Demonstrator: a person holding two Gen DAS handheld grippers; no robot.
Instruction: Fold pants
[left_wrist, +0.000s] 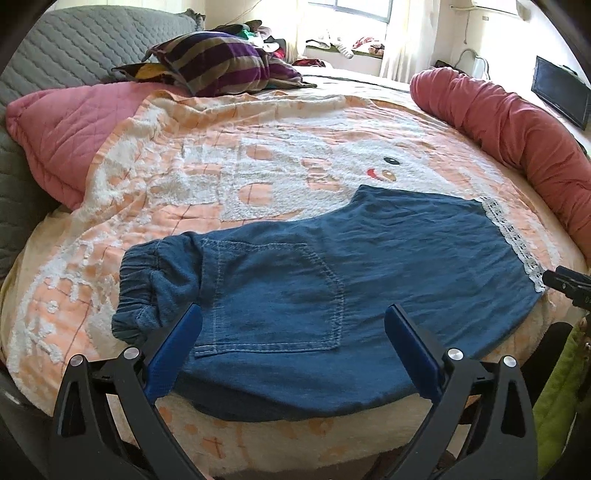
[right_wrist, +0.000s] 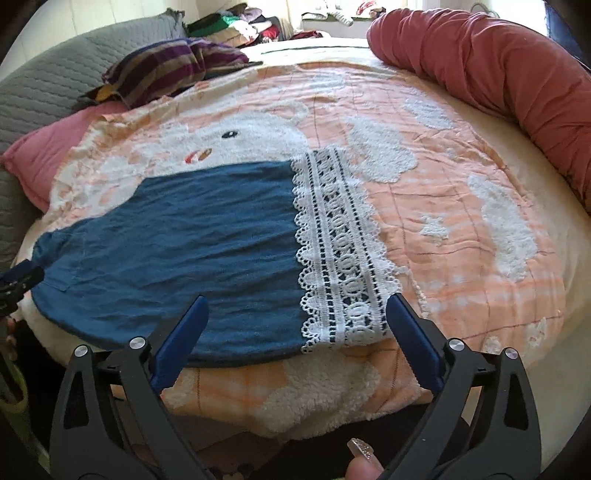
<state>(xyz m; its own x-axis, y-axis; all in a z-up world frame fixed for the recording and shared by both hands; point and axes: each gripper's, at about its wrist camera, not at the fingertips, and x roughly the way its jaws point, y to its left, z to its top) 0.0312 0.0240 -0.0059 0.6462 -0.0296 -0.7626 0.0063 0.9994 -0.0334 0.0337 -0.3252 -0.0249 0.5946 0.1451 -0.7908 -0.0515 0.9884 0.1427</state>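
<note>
Denim pants (left_wrist: 332, 266) with a white lace hem (right_wrist: 343, 251) are spread flat near the front edge of an orange-and-white fleece blanket (left_wrist: 229, 158) on a bed. Both the left gripper (left_wrist: 293, 347) and right gripper (right_wrist: 297, 332) are held wide apart, gripping nothing. A striped pillow (left_wrist: 218, 61), a red bolster (right_wrist: 491, 70) and a sunlit window (left_wrist: 365, 9) are seen behind.
</note>
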